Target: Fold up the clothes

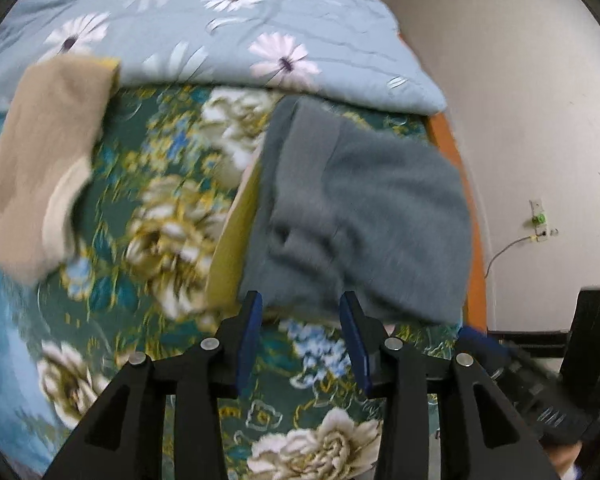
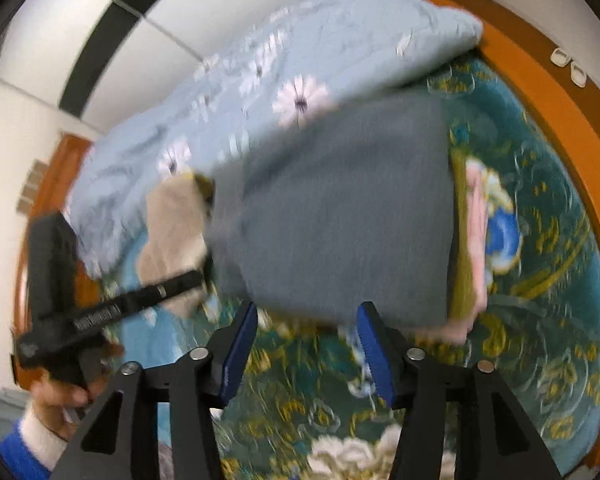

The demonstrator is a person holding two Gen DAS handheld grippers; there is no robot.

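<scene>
Covering the bed (image 1: 148,184), a floral sheet carries the folded grey garment (image 1: 360,216) beside its orange edge (image 1: 474,248); left gripper (image 1: 302,320) and right gripper (image 2: 308,330) both gape apart, holding nothing.

Under everything you have a dark green bedsheet (image 1: 168,184) printed with large cream and gold flowers, and a pale blue quilt (image 1: 204,36) with white and pink daisies lies bunched across its far side. An orange wooden bed frame (image 2: 548,80) borders the sheet on the right, and beyond it a white wall (image 1: 532,100) carries a socket (image 1: 538,220) with a cable hanging from it.
</scene>
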